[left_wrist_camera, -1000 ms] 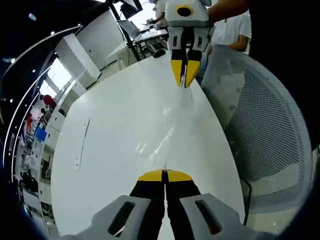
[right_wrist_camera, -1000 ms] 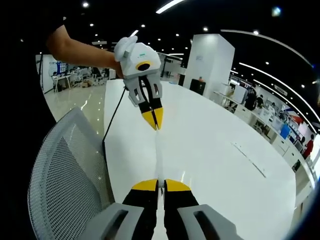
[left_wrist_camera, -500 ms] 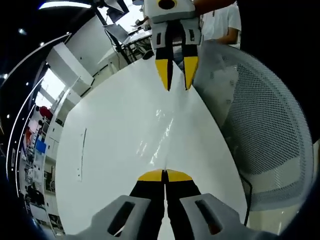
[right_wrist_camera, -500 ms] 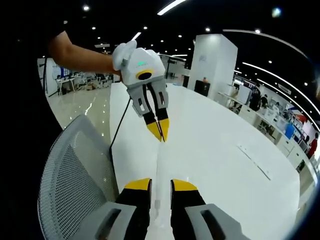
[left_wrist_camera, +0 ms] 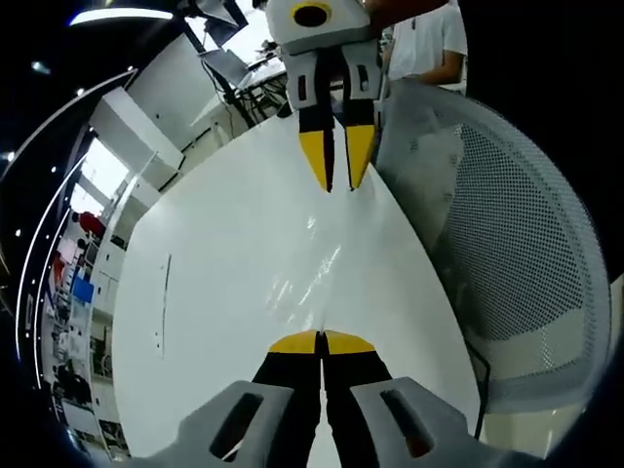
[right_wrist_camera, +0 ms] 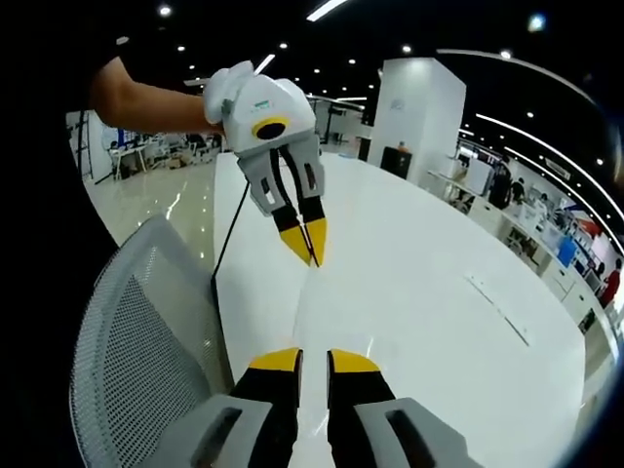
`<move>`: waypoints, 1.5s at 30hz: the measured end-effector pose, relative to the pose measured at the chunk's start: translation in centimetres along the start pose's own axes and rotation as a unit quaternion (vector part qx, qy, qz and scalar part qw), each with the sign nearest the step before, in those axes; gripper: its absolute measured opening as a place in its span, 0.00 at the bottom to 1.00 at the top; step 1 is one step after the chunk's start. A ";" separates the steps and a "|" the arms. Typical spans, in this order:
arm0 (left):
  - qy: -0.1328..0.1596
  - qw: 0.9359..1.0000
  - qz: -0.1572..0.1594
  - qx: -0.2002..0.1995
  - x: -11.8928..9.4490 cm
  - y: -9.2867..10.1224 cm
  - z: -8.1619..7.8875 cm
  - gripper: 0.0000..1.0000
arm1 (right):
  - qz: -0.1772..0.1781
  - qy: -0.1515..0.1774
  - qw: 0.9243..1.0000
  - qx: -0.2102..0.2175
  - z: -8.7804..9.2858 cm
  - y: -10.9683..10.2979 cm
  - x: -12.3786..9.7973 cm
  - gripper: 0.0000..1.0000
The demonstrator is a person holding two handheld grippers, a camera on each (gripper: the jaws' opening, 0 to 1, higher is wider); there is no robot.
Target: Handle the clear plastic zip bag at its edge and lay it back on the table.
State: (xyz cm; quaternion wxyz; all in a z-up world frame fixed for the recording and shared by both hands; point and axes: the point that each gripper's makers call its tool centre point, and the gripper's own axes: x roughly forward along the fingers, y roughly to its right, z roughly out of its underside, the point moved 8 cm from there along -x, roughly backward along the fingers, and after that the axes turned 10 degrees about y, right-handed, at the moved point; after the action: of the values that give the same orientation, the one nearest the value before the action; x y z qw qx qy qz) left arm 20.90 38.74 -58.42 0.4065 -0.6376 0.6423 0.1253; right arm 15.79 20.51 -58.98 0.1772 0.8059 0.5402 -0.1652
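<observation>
in the left gripper view the left gripper [left_wrist_camera: 322, 341] is sitting low over the white table [left_wrist_camera: 214, 292], its yellow-tipped jaws pressed together and pinching the near edge of the clear bag [left_wrist_camera: 317, 273] (you catch it mostly by its glints). the bag is stretching away from those jaws across the tabletop toward the far end, lying low along the surface; whether it is fully flat there i cannot tell. the right gripper [left_wrist_camera: 334, 185] is coming in from the top of this view, tips pointing down just above the far end of the bag, jaws parted with a clear gap between them, gripping nothing. a mesh chair [left_wrist_camera: 517, 263] is standing just beside the table's right edge.

in the right gripper view the right gripper [right_wrist_camera: 312, 359] is showing its own jaws apart, table visible between them. the bag [right_wrist_camera: 310, 292] is running as a thin faint strip up to the left gripper [right_wrist_camera: 312, 261], whose tips are meeting on its edge, a person's hand behind it. the chair [right_wrist_camera: 146, 341] is sitting at the left.
</observation>
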 end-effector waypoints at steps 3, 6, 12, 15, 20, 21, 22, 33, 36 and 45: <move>0.003 1.000 -0.002 -0.004 0.1 0.0 -0.2 0.00 | -0.001 -0.003 1.000 0.002 0.2 0.0 0.1 0.06; 0.005 1.000 -0.003 -0.008 0.1 0.0 -0.4 0.00 | -0.003 -0.007 1.000 0.008 0.5 0.0 0.3 0.06; 0.003 1.000 -0.008 -0.013 0.3 -0.1 -0.6 0.00 | -0.008 -0.012 1.000 0.019 0.6 -0.3 0.7 0.04; 0.004 1.000 -0.011 -0.017 0.4 -0.2 -0.8 0.00 | -0.012 -0.018 0.999 0.028 0.9 -0.5 1.0 0.04; 0.009 1.000 -0.015 -0.026 0.4 -0.3 -1.2 0.00 | -0.011 -0.026 0.999 0.043 1.3 -0.6 1.3 0.01; 0.011 0.999 -0.017 -0.028 0.4 -0.4 -1.3 0.00 | -0.011 -0.027 0.999 0.045 1.4 -0.7 1.3 0.00; 0.012 0.999 -0.017 -0.029 0.4 -0.4 -1.3 0.00 | -0.011 -0.027 0.998 0.048 1.4 -0.7 1.3 0.00; 0.005 1.000 -0.010 -0.020 0.6 -0.3 -0.7 0.00 | -0.006 -0.029 0.997 0.067 1.3 -0.6 1.4 0.00; 0.008 1.000 -0.005 -0.016 0.5 -0.3 -0.5 0.00 | -0.006 -0.032 0.997 0.070 1.3 -0.5 1.4 0.00; 0.032 0.999 0.011 -0.013 -0.6 0.0 -1.0 0.09 | -0.005 -0.035 0.997 0.069 0.9 -0.1 1.5 0.00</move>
State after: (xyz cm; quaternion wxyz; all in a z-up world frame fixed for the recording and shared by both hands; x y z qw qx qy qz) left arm 20.52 38.49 -57.40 0.3761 -0.6394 0.6603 0.1170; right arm 16.16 21.37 -60.51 0.1388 0.8073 0.5250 -0.2309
